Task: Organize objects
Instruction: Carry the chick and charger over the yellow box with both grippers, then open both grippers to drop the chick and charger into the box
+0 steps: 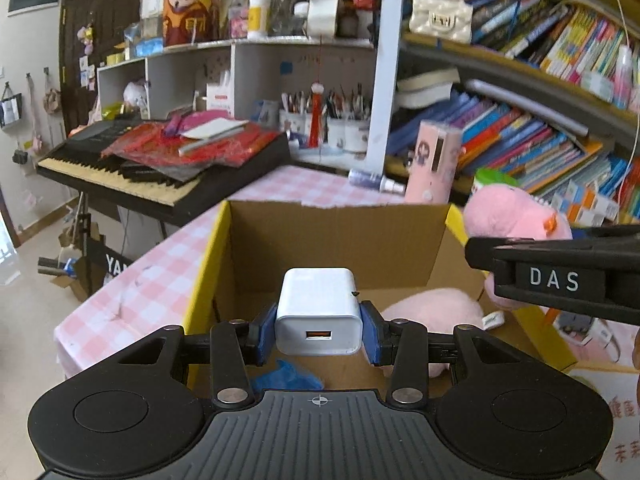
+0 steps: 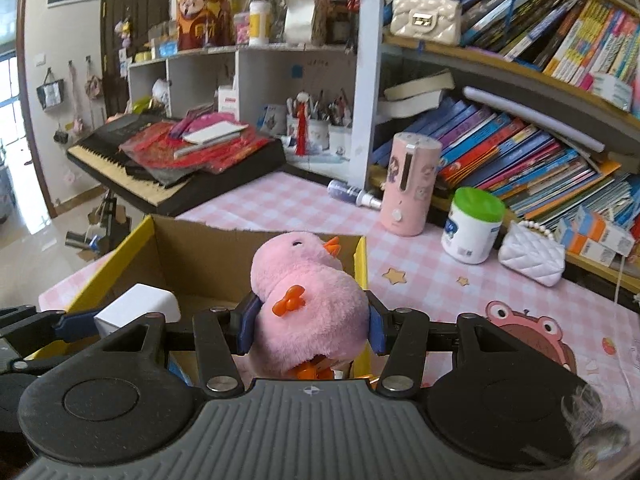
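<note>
Left wrist view
Left gripper (image 1: 318, 328): its jaws pinch a white USB charger (image 1: 317, 312) from both sides, the blue pads pressed on its flanks, the port facing the camera.
Charger's place: held above the near edge of an open cardboard box (image 1: 336, 236) with yellow outer walls.
Inside the box: a pink plush toy (image 1: 432, 316) lies at the right; a crumpled blue item (image 1: 288, 374) lies on the floor of the box at the near side.
Right gripper (image 1: 560, 276): comes in from the right edge, over the box's right wall; its tips are hidden here, with pink plush showing behind it.
Table (image 1: 132, 296): covered in pink-and-white check cloth; the box stands on it.
Far side: a keyboard instrument (image 1: 160, 168) at far left, piled with red papers; bookshelves (image 1: 540, 140) at far right; a pink cylinder (image 1: 434, 160) stands just beyond the box.

Right wrist view
Right gripper (image 2: 310, 328): its jaws pinch a pink plush duck (image 2: 312, 300) with orange beak and bow, the blue pads sunk in its sides.
Duck's place: held over the box's (image 2: 208, 256) near right corner.
Left gripper (image 2: 68, 328): at the left edge, gripping the white charger (image 2: 138, 308) over the box's near left part.
Table (image 2: 420, 276): to the right of the box stand the pink cylinder (image 2: 410, 184), a white jar with a green lid (image 2: 472, 224) and a white quilted purse (image 2: 532, 254); a small spray bottle (image 2: 354, 194) lies beyond the box.
</note>
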Action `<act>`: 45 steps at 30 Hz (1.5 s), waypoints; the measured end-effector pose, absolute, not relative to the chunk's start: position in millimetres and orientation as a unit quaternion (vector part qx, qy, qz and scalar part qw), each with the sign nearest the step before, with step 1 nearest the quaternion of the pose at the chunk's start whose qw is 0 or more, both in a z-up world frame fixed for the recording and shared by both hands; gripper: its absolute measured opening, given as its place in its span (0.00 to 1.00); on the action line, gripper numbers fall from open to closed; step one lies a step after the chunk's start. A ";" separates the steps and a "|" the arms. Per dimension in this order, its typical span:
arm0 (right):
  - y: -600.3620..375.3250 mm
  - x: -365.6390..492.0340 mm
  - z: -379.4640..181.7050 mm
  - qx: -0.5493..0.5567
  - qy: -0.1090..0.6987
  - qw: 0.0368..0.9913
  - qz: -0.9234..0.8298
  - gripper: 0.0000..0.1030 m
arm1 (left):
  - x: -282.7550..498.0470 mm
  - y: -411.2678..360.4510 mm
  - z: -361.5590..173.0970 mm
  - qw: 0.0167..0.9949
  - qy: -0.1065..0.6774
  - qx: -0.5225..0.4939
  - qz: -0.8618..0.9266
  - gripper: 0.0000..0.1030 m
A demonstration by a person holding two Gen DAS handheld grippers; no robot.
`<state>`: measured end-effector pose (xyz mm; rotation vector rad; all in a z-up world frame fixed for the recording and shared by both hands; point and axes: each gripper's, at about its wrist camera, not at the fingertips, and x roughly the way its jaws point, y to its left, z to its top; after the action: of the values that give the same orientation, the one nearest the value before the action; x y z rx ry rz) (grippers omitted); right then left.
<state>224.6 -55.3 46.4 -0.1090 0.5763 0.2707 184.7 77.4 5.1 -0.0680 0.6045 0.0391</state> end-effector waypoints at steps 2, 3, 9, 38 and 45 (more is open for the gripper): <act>-53.4 229.7 42.0 -0.056 0.289 0.946 0.138 0.48 | 188.9 73.7 0.5 0.951 0.306 -0.026 0.022 0.40; -52.3 231.7 40.2 -0.058 0.292 0.944 0.141 0.48 | 191.1 72.6 -1.8 0.950 0.311 -0.022 0.025 0.40; -49.0 241.6 30.4 -0.062 0.308 0.937 0.154 0.48 | 201.4 71.9 -14.7 0.938 0.343 -0.019 0.040 0.40; -21.1 262.3 0.5 -0.112 0.358 0.911 0.173 0.48 | 175.9 67.3 -9.0 0.953 0.303 -0.004 0.031 0.70; -9.9 255.6 6.0 -0.118 0.348 0.908 0.202 0.48 | 166.9 69.3 -7.0 0.954 0.297 -0.007 0.036 0.76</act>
<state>255.6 -9.9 6.0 -0.2439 0.7182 0.4162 166.9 69.3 -7.0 -0.0141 0.6023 0.0732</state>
